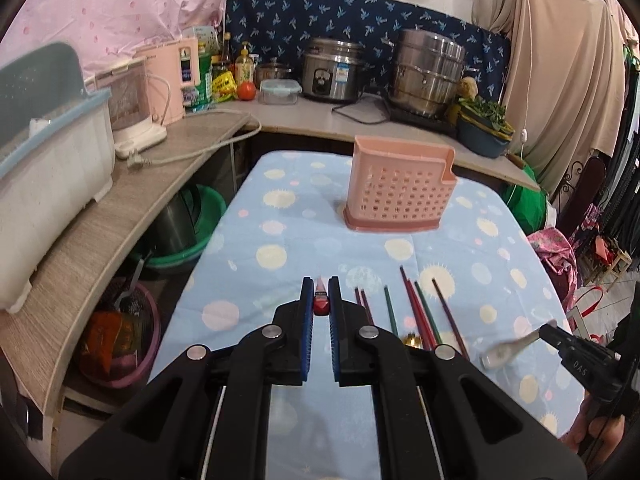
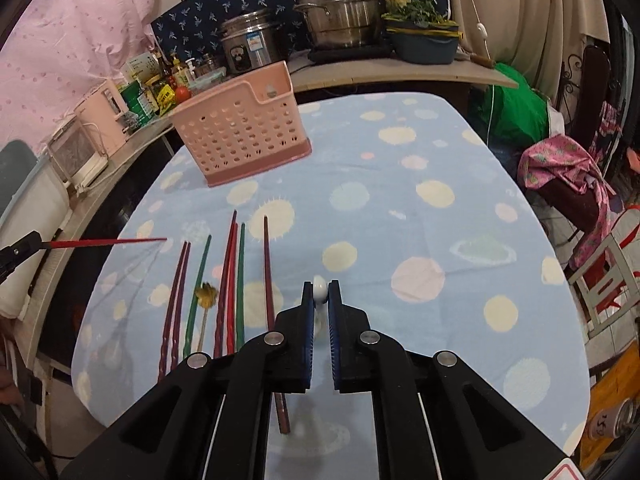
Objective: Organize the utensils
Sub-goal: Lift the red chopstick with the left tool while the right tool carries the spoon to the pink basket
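Left hand-held gripper [image 1: 321, 294], raised over the tabletop [image 2: 440, 168] near its left edge, clenched on a red chopstick [image 2: 106, 242] pointing level toward the tabletop's middle. Right hand-held gripper [image 2: 320, 296], aimed along the tabletop, gripping a white ceramic spoon [image 1: 506, 350] by its handle. Remaining chopsticks [image 2: 208, 292] lying lengthwise by the near edge, pink utensil holder [image 2: 244, 128] upright toward the far edge.

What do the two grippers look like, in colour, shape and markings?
Both the left gripper and the right gripper are matte black plastic, with angular linkage arms joined by round silver pivot pins. Their straight fingers carry blue ribbed pads. White letters, apparently "DAS", mark the right gripper's side in the left view.
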Tool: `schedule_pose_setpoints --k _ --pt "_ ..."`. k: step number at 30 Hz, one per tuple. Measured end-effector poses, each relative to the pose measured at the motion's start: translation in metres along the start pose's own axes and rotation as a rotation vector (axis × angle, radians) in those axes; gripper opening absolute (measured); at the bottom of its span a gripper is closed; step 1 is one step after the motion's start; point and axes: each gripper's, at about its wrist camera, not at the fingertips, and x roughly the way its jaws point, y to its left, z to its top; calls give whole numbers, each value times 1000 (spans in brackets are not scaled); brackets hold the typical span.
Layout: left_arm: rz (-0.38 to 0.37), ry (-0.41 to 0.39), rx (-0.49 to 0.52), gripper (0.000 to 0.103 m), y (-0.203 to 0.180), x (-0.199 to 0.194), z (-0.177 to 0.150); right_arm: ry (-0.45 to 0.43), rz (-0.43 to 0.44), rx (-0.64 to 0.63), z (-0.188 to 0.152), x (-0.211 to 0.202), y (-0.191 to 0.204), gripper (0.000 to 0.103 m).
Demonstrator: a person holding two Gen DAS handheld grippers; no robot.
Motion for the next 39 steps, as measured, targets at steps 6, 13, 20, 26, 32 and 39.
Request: schedule_pose_setpoints --k 6,13,20,26,32,39 --pt "-5 -76 15 7 -4 1 46 -83 36 -26 57 -2 10 6" --pt "-11 -206 24 7 -15 -1 119 -219 76 -35 139 5 29 6" --pt "-52 -374 17 7 -34 -3 197 -287 82 -52 203 35 54 6" --pt "-95 -431 -9 7 -45 28 237 -287 75 -42 232 65 59 6" --pt "-109 -374 -23 7 -50 82 236 -227 64 -25 238 103 53 6" --pt "-63 -280 -24 7 -41 138 209 -153 62 -2 224 140 45 6"
